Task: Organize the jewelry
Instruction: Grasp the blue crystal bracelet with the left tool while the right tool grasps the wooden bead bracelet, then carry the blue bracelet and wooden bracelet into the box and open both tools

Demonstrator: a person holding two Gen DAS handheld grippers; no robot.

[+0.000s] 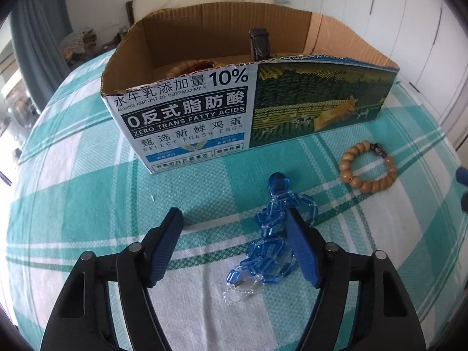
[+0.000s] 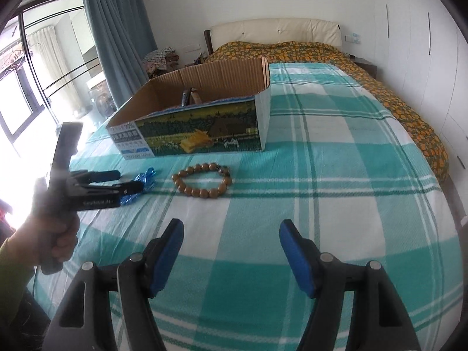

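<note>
Your left tongs (image 1: 234, 219) stand apart over the blue chain (image 1: 270, 242), low and centre in the left wrist view. The left pad (image 1: 166, 248) is clear of it with bare sheet in the gap. The right pad (image 1: 301, 248) sits at the chain's right edge and overlaps it in the picture; whether it touches, I cannot tell. Nothing is pinched yet, so I judge this a straddle set up for a grab. The chain lies bunched in a loose heap on the bed (image 1: 87, 204), which suits a squeeze across the pile, not a pluck at one link.

Above it, filling the middle of that frame, the box (image 1: 187, 117) stands open-topped just behind the chain. Some pieces already lie inside: pale beads (image 1: 182, 67) near the front wall and a dark upright strap (image 1: 259, 44) further back. That makes the box the likely collecting place, kept near so each carry is short.

At right of the frame, the bracelet (image 1: 367, 168) rests flat on the sheet, apart from the chain and just in front of the box.

In the right wrist view, your right tongs (image 2: 231, 248) stand apart and empty at the bottom centre, above bare sheet. The bracelet (image 2: 201, 181) lies beyond them, middle of frame, so I take them as lined up for that piece. At the left edge your hand (image 2: 58, 234) grips the left tool's handle.
</note>
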